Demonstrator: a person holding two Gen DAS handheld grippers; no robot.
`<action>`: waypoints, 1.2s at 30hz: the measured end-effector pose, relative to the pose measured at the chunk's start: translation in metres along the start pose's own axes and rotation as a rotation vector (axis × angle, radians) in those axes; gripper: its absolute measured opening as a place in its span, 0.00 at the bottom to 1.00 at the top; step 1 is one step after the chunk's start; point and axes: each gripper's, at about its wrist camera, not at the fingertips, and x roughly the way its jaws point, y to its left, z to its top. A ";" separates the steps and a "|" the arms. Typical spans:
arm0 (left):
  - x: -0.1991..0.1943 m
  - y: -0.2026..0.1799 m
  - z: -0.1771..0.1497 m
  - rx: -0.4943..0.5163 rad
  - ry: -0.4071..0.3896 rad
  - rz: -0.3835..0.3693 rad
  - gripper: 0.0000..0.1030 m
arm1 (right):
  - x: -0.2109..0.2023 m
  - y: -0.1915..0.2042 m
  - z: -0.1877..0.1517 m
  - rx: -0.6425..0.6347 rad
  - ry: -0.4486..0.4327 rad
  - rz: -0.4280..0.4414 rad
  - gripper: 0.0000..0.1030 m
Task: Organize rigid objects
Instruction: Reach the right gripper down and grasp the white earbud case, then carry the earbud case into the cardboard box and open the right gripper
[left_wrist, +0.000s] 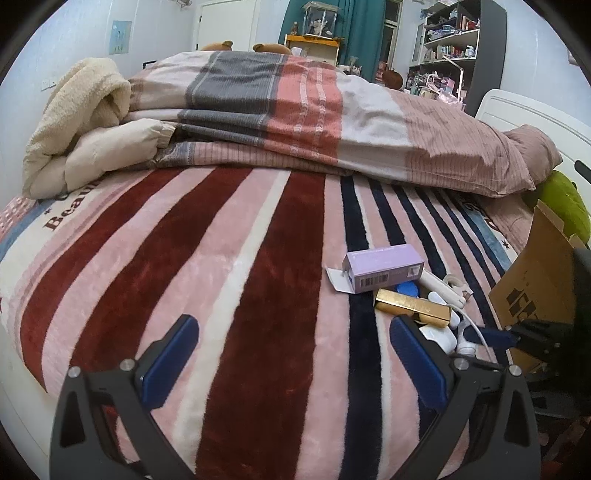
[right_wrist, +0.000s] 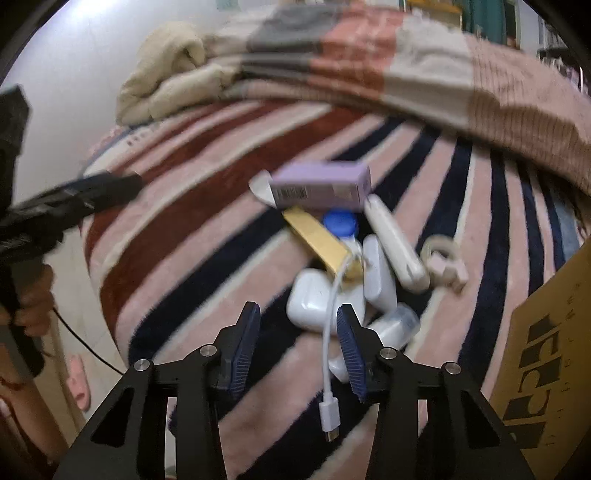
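Observation:
A pile of small items lies on the striped blanket (left_wrist: 258, 295): a purple box (left_wrist: 384, 267) (right_wrist: 321, 184), a gold box (left_wrist: 413, 306) (right_wrist: 317, 240), a blue cap (right_wrist: 340, 223), a white earbud case (right_wrist: 314, 299), a white cable (right_wrist: 328, 354), a white bar (right_wrist: 397, 245) and a tape roll (right_wrist: 441, 254). My left gripper (left_wrist: 291, 343) is open and empty, left of the pile. My right gripper (right_wrist: 297, 317) is open, its fingers just short of the earbud case, with the cable hanging between them. It also shows in the left wrist view (left_wrist: 491, 338).
A cardboard box (left_wrist: 535, 288) (right_wrist: 546, 358) stands at the right of the pile. A folded duvet (left_wrist: 295, 110) and a cream blanket (left_wrist: 81, 122) lie at the far side of the bed. The bed's edge drops off at the left.

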 end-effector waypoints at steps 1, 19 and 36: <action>0.000 0.000 0.000 -0.001 0.000 -0.001 1.00 | -0.007 0.005 0.001 -0.019 -0.032 0.005 0.38; 0.000 -0.003 -0.003 0.010 0.008 -0.003 1.00 | 0.046 -0.002 0.007 0.002 0.107 -0.143 0.49; 0.004 -0.002 -0.004 0.035 0.075 -0.122 1.00 | 0.012 0.021 -0.018 -0.083 0.147 0.129 0.48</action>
